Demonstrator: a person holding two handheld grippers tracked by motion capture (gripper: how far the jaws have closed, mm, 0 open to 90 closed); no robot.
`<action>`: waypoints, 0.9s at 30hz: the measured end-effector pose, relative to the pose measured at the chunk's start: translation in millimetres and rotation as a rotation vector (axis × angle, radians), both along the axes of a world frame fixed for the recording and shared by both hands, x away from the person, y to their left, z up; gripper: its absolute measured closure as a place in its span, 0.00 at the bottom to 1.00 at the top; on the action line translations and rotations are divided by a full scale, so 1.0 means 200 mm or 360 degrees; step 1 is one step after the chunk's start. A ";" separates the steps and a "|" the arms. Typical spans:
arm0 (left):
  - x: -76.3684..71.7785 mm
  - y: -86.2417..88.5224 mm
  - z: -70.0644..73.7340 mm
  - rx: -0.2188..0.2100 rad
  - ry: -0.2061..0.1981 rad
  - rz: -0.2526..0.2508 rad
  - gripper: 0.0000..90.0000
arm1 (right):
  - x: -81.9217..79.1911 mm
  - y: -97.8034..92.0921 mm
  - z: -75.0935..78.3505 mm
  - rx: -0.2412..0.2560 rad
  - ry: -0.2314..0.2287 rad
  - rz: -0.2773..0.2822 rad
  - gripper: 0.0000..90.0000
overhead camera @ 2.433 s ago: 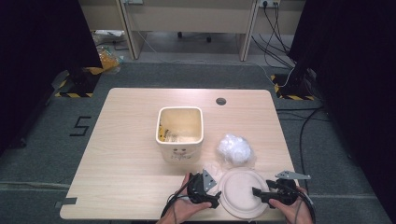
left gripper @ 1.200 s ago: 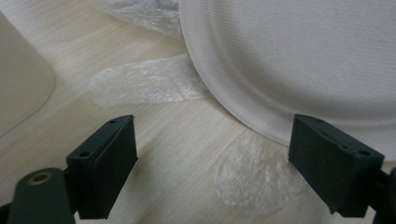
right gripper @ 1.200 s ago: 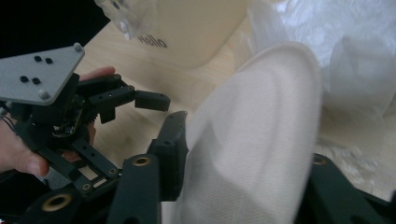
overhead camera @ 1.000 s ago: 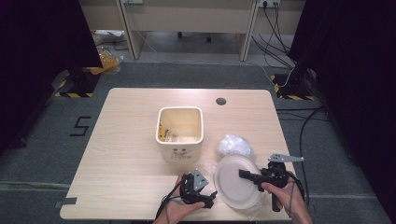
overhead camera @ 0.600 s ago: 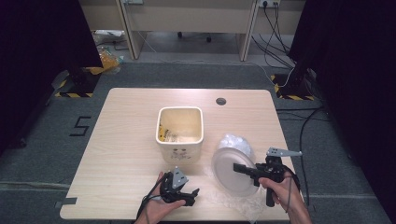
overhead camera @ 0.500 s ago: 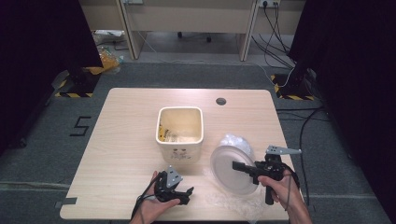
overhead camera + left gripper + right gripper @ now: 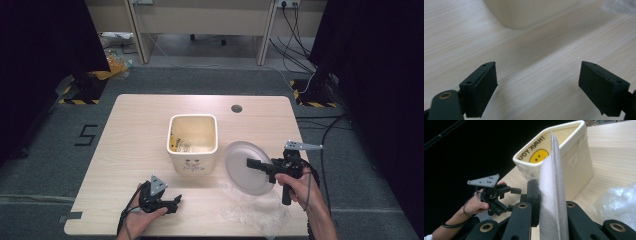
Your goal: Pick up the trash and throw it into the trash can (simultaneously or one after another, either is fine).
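Note:
A white paper plate [image 7: 245,166] is lifted off the table and tilted up on edge just right of the cream bin [image 7: 193,143]. My right gripper [image 7: 256,163] is shut on the plate's rim. In the right gripper view the plate [image 7: 552,195] stands edge-on between the jaws of my right gripper [image 7: 546,202], with the bin [image 7: 564,162] behind it. That bin has a liner printed with "THANK YOU" and a smiley. My left gripper [image 7: 171,204] rests low near the front edge, left of the bin, open and empty. Bare wood lies between the fingers of my left gripper [image 7: 537,80].
Crumpled clear plastic [image 7: 255,207] lies on the table under and in front of the plate, and the plastic [image 7: 617,202] also appears right of the jaws. The bin holds yellow and white scraps. A cable hole [image 7: 236,108] sits at the back of the table [image 7: 125,130].
The right gripper raised the plate from flat on the table to tilted on edge, nearer the bin. The left gripper drew away leftward from the plate. Clear plastic now lies where the plate was.

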State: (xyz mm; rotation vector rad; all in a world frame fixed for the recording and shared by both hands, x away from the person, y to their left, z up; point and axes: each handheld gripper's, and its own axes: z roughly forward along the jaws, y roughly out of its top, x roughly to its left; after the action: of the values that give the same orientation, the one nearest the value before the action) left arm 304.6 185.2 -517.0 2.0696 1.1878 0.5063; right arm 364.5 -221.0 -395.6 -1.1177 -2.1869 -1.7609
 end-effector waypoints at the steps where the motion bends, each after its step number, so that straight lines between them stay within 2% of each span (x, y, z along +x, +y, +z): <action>1: 0.01 0.02 -0.01 0.0014 0.0002 0.0021 0.16 | 0.01 0.01 0.03 0.0004 -0.0013 0.0005 0.94; 7: 0.02 0.06 -0.01 0.0026 -0.0016 0.0052 0.16 | 0.03 0.01 0.08 0.0043 -0.0029 0.0026 0.94; 10: 0.02 0.08 -0.03 -0.0040 -0.0011 0.0055 0.15 | 0.03 0.02 0.12 0.0046 -0.0041 0.0041 0.94; 11: 0.02 0.08 -0.03 -0.0039 -0.0009 0.0049 0.14 | 0.03 0.02 0.15 0.0050 -0.0059 0.0049 0.94; 21: 0.03 0.08 -0.03 -0.0040 -0.0001 0.0024 0.11 | 0.08 0.08 0.27 0.0074 -0.0101 0.0089 0.94; 27: 0.03 0.08 -0.03 -0.0035 0.0002 0.0017 0.10 | 0.13 0.15 0.33 0.0085 -0.0115 0.0120 0.94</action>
State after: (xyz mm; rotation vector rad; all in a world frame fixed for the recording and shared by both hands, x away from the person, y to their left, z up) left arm 310.1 200.6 -523.6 2.0461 1.2007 0.4947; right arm 389.7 -190.7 -329.6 -0.9621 -2.1777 -1.8433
